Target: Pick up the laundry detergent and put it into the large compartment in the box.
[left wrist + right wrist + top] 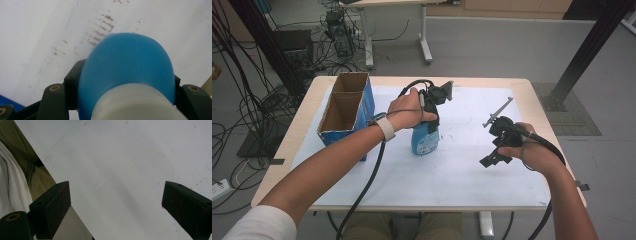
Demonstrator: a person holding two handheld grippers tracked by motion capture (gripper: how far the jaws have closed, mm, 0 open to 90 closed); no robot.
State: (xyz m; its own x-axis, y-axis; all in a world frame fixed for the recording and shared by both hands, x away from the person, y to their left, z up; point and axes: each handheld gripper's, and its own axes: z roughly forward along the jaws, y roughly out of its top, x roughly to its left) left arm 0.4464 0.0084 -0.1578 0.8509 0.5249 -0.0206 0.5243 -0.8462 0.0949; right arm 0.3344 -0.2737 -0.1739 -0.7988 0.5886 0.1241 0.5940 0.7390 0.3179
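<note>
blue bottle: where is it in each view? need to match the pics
High view: blue bottle stands left of centre on the white sheet, right of the blue box, held by the left gripper.
Left gripper view: bottle at lower centre.
Right gripper view: none.
Shared landmark: the white sheet.

Grey floor (492, 45), tangled cables (242, 100), perhaps a second table (392, 4) behind

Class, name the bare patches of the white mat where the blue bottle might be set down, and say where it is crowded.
Free: between bottle and right gripper, and the near strip of mat. Crowded: the left, box beside the left gripper.
</note>
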